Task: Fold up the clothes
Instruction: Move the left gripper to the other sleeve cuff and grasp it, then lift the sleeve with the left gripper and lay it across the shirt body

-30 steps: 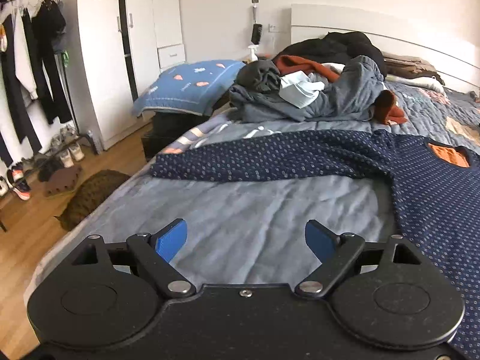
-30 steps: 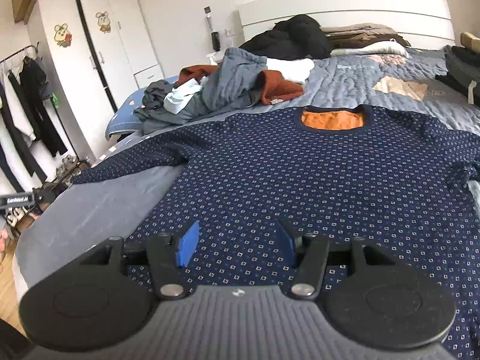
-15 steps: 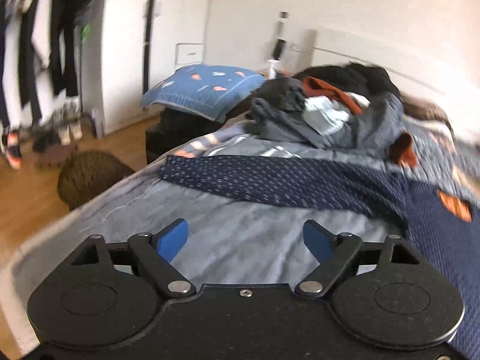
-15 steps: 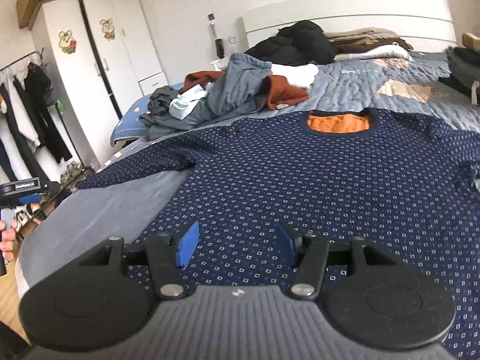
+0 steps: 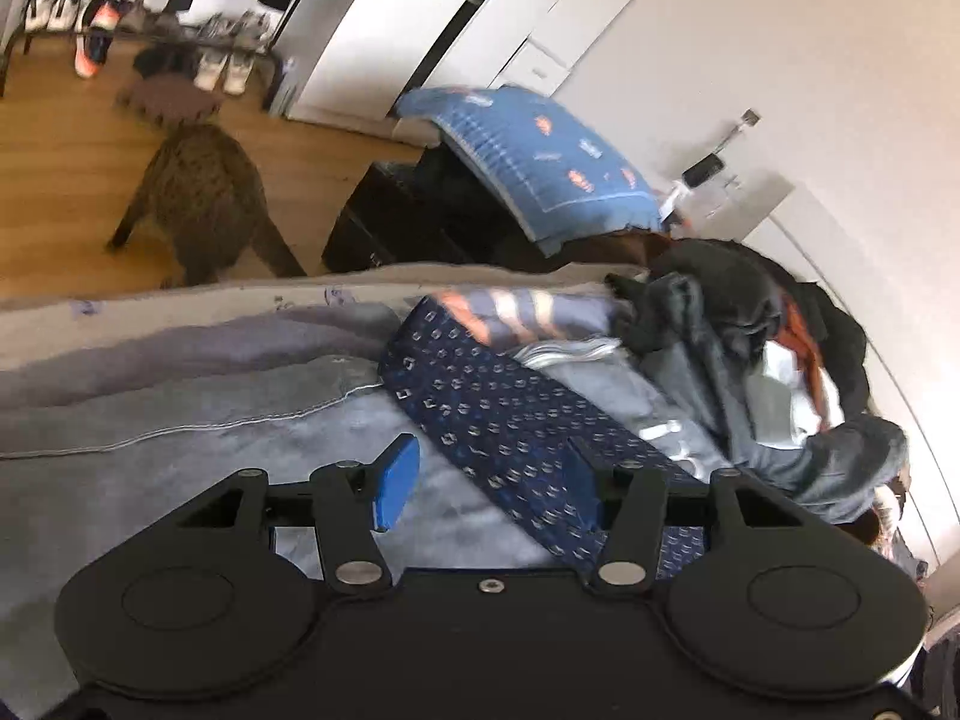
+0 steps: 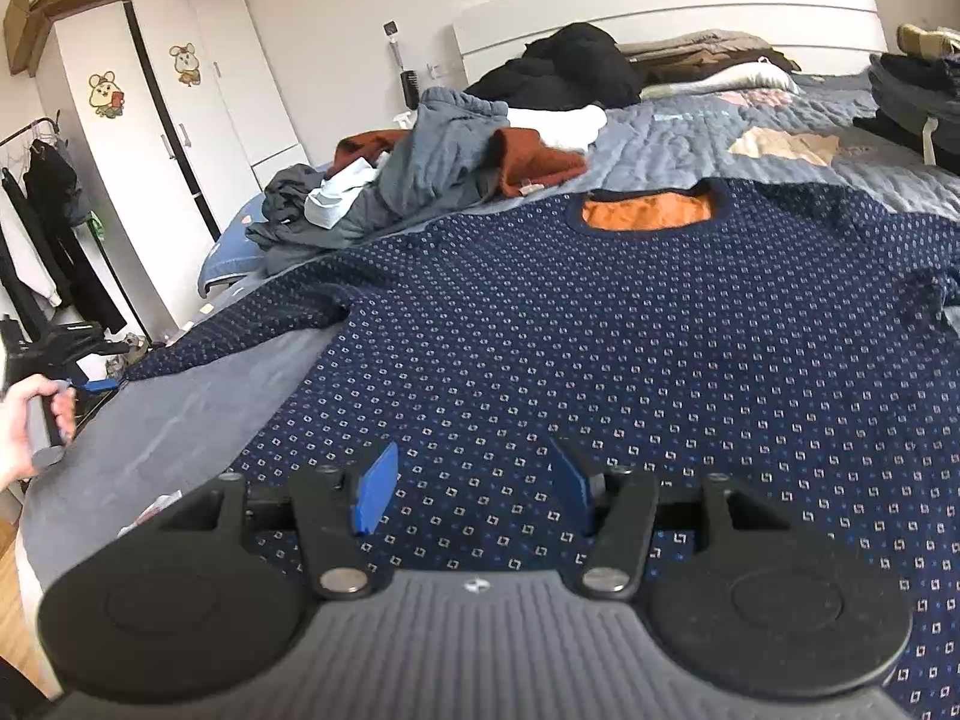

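A navy patterned sweater (image 6: 630, 324) lies spread flat on the grey bed (image 6: 180, 372), orange lining showing at its collar, with a heap of unfolded clothes (image 6: 432, 174) beyond it near the headboard. The left gripper (image 5: 489, 483) is closing its jaws around the sweater's outstretched sleeve (image 5: 480, 396) at the bed's edge, the pads not yet pressing. The right gripper (image 6: 471, 492) hovers over the sweater's hem with fingers apart, gripping nothing.
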`<action>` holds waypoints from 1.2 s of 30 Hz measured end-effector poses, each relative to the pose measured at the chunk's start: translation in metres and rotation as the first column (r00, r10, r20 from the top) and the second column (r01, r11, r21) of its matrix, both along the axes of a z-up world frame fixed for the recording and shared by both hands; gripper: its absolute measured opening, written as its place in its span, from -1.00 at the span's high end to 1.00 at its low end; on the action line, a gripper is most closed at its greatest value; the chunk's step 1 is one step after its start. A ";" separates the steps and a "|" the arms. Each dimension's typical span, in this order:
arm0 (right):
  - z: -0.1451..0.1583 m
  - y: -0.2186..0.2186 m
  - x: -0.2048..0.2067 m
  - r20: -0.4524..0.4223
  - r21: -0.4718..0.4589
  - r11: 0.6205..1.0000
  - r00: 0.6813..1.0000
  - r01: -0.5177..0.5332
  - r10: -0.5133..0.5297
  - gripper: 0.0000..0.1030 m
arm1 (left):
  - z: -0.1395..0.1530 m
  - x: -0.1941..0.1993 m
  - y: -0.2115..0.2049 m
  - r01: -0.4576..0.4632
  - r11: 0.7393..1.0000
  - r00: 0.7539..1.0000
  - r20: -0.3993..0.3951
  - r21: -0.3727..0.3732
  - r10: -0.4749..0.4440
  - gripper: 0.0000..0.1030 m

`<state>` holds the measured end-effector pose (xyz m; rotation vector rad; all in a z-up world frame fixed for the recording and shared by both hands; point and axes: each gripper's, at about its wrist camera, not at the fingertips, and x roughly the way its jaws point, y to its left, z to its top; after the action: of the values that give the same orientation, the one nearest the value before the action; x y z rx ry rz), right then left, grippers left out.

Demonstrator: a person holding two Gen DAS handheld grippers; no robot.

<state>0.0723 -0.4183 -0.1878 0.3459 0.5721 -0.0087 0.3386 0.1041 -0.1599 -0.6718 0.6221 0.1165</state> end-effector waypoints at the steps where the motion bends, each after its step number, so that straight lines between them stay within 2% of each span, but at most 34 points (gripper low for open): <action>1: -0.001 0.000 0.000 -0.002 0.001 1.000 1.000 0.000 0.000 -0.09 | -0.007 0.004 0.002 -0.020 1.000 1.000 -0.015 -0.008 0.020 0.00; 4: -0.005 -0.002 0.000 -0.012 0.006 1.000 1.000 0.004 -0.004 -0.09 | -0.020 0.008 0.008 -0.057 0.998 0.998 -0.019 -0.028 0.056 0.00; 8: -0.009 -0.003 0.000 -0.022 0.009 1.000 1.000 0.008 -0.008 -0.09 | -0.022 0.019 0.008 -0.072 0.997 0.997 -0.012 -0.002 0.072 0.00; 9: -0.010 -0.003 0.000 -0.024 0.010 1.000 1.000 0.010 -0.009 -0.09 | -0.021 0.022 0.006 -0.077 0.997 0.997 -0.008 0.005 0.077 0.20; 10: -0.011 -0.004 0.000 -0.025 0.011 1.000 1.000 0.010 -0.010 -0.09 | -0.018 0.024 0.004 -0.076 0.997 0.997 -0.007 0.020 0.076 0.77; 11: -0.011 -0.004 0.000 -0.026 0.011 1.000 1.000 0.010 -0.010 -0.09 | -0.014 0.027 0.002 -0.071 0.996 0.997 -0.015 0.045 0.072 0.85; 15: -0.011 -0.007 -0.001 -0.029 0.015 1.000 0.999 0.019 -0.019 -0.09 | 0.015 0.030 -0.005 -0.050 0.988 0.998 0.042 0.145 0.045 0.87; 19: -0.006 -0.012 -0.004 -0.013 0.028 0.999 1.000 0.028 -0.028 -0.09 | 0.067 0.041 0.000 -0.046 0.972 0.992 0.121 0.229 0.018 0.88; 21: -0.004 -0.014 -0.005 -0.007 0.037 0.999 0.999 0.033 -0.032 -0.09 | 0.087 0.049 0.001 -0.004 0.967 0.991 0.130 0.253 -0.030 0.88; 23: -0.003 -0.015 -0.006 -0.003 0.040 0.999 0.999 0.036 -0.036 -0.09 | 0.099 0.051 -0.004 0.033 0.958 0.989 0.130 0.286 -0.073 0.88; 26: -0.001 -0.017 -0.005 -0.002 0.048 0.998 0.999 0.037 -0.037 -0.09 | 0.101 0.050 -0.016 0.064 0.944 0.988 0.110 0.324 -0.104 0.88; 29: 0.001 -0.019 -0.005 -0.001 0.059 0.997 0.999 0.042 -0.042 -0.09 | 0.104 0.044 -0.032 0.081 0.940 0.985 0.116 0.331 -0.126 0.88; 31: 0.004 -0.021 -0.006 0.006 0.070 0.996 0.999 0.047 -0.048 -0.09 | 0.115 0.037 -0.054 0.124 0.934 0.972 0.148 0.336 -0.182 0.88; 33: 0.009 -0.025 -0.008 0.019 0.087 0.995 0.998 0.055 -0.057 -0.09 | 0.131 0.027 -0.086 0.194 0.917 0.943 0.192 0.349 -0.272 0.88; 36: 0.016 -0.033 -0.011 0.040 0.106 0.992 0.996 0.073 -0.078 -0.09 | 0.159 0.004 -0.154 0.315 0.869 0.862 0.268 0.380 -0.430 0.88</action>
<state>0.0609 -0.4511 -0.1716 0.4681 0.5169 -0.0443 0.3430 -0.0496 -0.0009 -0.2271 0.3706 -0.2612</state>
